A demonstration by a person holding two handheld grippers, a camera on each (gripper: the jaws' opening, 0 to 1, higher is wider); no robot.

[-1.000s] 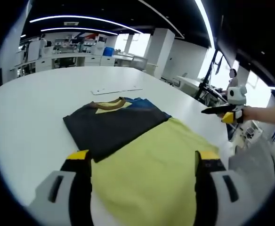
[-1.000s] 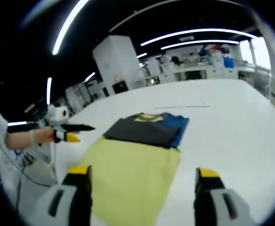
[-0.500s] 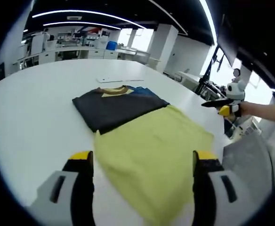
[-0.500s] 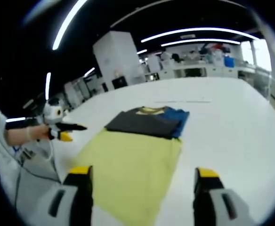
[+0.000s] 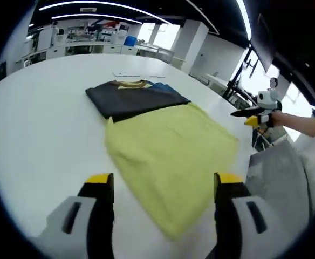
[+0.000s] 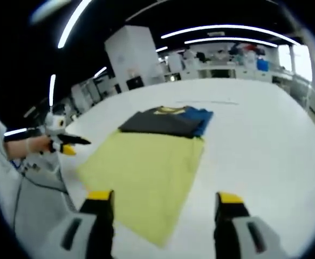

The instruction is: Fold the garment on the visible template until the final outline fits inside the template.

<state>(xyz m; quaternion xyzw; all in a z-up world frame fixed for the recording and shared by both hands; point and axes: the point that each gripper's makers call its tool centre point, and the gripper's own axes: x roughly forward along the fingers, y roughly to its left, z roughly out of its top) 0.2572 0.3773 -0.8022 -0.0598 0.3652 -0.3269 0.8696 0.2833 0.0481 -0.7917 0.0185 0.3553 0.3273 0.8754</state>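
Dark grey folded garment (image 5: pixel 136 99) with a mustard collar and a blue part showing at its far right edge, lying flat on the broad white table (image 5: pixel 39 135), well beyond the jaws in the left gripper view. Same garment (image 6: pixel 165 121) seen in the right gripper view, with the blue part at its right edge. Touching its near edge, a flat yellow-green rectangular sheet (image 5: pixel 171 156) spread toward the viewer, its near corner reaching close to the table edge; in the right gripper view that sheet (image 6: pixel 141 181) running from the garment down to between the two jaws. Left gripper (image 5: pixel 160 186) with yellow-tipped black jaws spread wide apart, nothing between them, hovering over the near end of the sheet without touching it. Right gripper (image 6: pixel 160 202) likewise wide apart and holding nothing, above the sheet's near edge. Also visible from the left gripper view, the right gripper (image 5: pixel 254 116) held out past the table's right edge; from the right gripper view, the left gripper (image 6: pixel 60 143) held out past the table's left edge. Far across the table, a thin white strip (image 5: pixel 133 74) lying flat, well apart from the garment.
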